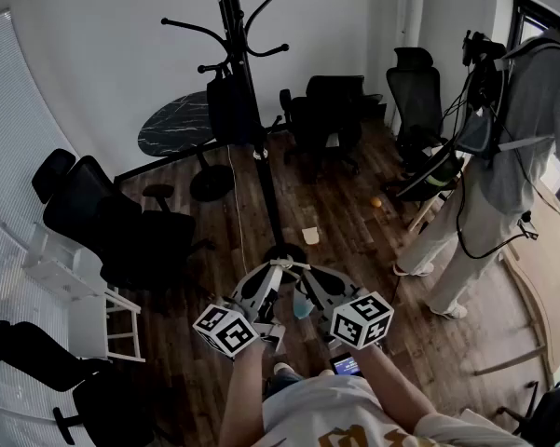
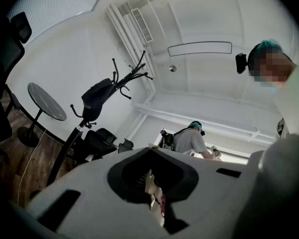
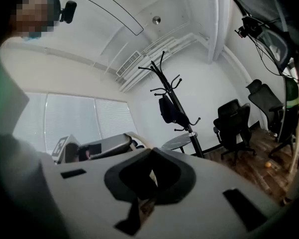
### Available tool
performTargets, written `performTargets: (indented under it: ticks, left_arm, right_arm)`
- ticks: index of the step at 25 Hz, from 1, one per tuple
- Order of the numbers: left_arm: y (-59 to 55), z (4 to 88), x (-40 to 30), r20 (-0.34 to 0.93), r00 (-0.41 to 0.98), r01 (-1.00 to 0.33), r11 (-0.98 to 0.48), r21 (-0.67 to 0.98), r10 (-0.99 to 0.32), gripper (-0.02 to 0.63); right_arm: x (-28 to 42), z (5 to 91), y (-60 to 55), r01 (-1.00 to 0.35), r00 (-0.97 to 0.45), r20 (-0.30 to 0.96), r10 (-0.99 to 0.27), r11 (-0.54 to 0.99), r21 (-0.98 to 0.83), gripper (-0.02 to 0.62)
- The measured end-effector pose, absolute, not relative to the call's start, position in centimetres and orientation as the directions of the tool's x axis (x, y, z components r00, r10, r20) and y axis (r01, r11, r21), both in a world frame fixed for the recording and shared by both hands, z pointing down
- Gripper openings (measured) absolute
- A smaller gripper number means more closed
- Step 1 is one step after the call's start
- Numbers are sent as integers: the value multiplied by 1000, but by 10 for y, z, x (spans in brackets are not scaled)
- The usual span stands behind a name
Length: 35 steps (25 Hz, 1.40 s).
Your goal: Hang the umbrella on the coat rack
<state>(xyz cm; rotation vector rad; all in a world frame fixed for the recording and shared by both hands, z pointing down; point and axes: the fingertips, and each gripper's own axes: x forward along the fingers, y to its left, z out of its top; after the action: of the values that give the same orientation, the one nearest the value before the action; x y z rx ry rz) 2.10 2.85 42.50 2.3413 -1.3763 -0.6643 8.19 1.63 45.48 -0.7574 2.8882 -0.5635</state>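
Note:
A black coat rack [image 1: 258,147] stands in the middle of the room, its base just beyond my hands. A black folded umbrella [image 1: 231,108] hangs from one of its hooks; it also shows as a dark bundle in the left gripper view [image 2: 96,97] and the right gripper view [image 3: 166,109]. Both grippers are held low and close together, well below the umbrella. My left gripper [image 1: 264,285] [image 2: 150,152] and right gripper [image 1: 309,285] [image 3: 150,152] have their jaws closed together with nothing between them.
A person [image 1: 508,156] stands at the right. Black office chairs [image 1: 112,226] [image 1: 331,110] ring the rack. A round dark table [image 1: 177,124] is behind it, a white stool [image 1: 88,296] at the left. A small orange ball [image 1: 376,202] lies on the wood floor.

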Motion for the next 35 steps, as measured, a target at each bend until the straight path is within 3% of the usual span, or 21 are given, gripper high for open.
performTargets:
  ticks: [35]
  left_arm:
    - [-6, 421, -14, -223, 395, -692, -448, 566, -891, 20]
  right_arm:
    - [41, 453, -17, -427, -888, 10, -459, 817, -388, 12]
